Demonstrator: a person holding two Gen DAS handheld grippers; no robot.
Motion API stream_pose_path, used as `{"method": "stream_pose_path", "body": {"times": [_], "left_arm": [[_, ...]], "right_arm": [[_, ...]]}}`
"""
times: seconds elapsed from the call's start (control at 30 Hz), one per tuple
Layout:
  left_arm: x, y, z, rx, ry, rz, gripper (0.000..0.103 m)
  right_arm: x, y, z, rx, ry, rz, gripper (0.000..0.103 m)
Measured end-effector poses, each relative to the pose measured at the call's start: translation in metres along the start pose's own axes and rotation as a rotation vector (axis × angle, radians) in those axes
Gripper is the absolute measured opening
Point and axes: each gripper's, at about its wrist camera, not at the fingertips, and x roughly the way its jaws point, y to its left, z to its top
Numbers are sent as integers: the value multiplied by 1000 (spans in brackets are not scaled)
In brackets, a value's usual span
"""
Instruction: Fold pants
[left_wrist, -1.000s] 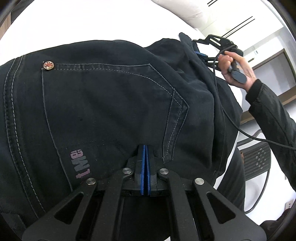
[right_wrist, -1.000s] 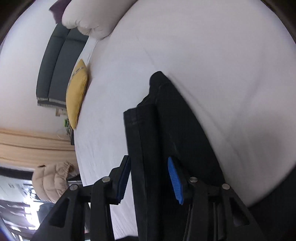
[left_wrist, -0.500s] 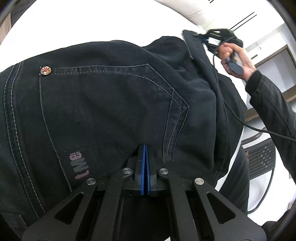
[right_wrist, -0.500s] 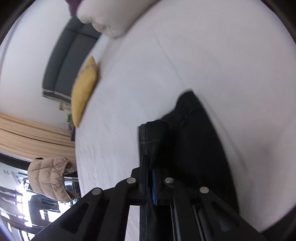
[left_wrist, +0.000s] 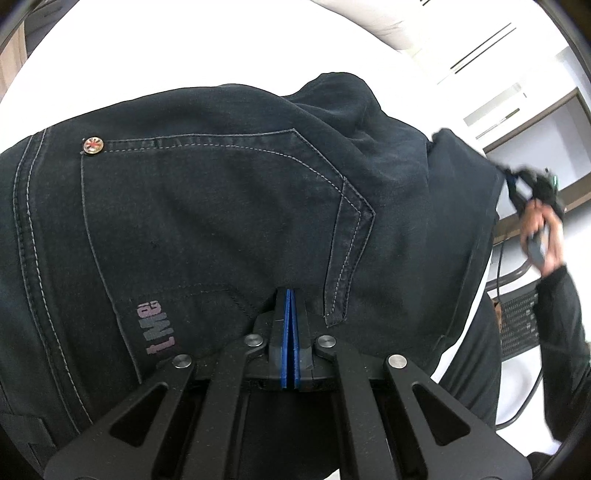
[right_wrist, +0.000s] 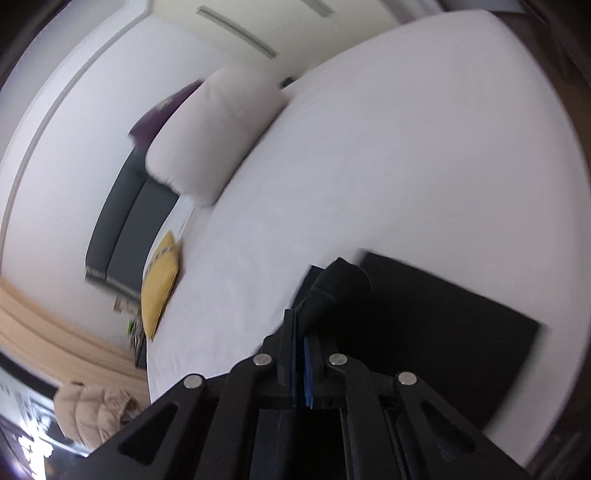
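Dark denim pants (left_wrist: 221, 206) fill the left wrist view, back pocket with a rivet and a pink logo facing up, on a white bed. My left gripper (left_wrist: 290, 295) is shut, its blue pads together, resting at the pocket's lower edge; no cloth shows between the pads. My right gripper (right_wrist: 301, 317) is shut on a bunched edge of the pants (right_wrist: 332, 288) and holds it lifted above the bed; the rest of the dark cloth (right_wrist: 443, 325) lies to its right. The right gripper also shows in the left wrist view (left_wrist: 528, 184), pulling the pants' end up.
White bed sheet (right_wrist: 406, 166) stretches ahead. A white pillow (right_wrist: 214, 136) lies at the bed's far end. A yellow cushion (right_wrist: 160, 280) and a dark sofa (right_wrist: 125, 218) stand beside the bed. A beige jacket (right_wrist: 92, 410) is at lower left. A mesh chair (left_wrist: 517, 325) stands at right.
My right gripper closed on the pants' edge, then lifted it and swung it to the right. My left gripper stayed shut in place on the pocket.
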Motion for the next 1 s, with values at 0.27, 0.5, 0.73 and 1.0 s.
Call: {"method": "stream_pose_path", "body": {"times": [0.27,0.5,0.73,1.0], "left_arm": [[-4,-2,-3,-50,-7,8,0],[-7,-10,-1,-88,-6,35,1],[-9,-9,-2,-101,-11,24,1],[-14,10,-7,-126,-40,-27,1]], "right_arm": [[-12,-66,-19,128,-32,-38,5],[-15,-87,-29,194,-47,-36,4],[-21,-91,-38,244,-83,-17,5],[-23,-103,-26,262,-91,-30,5]]}}
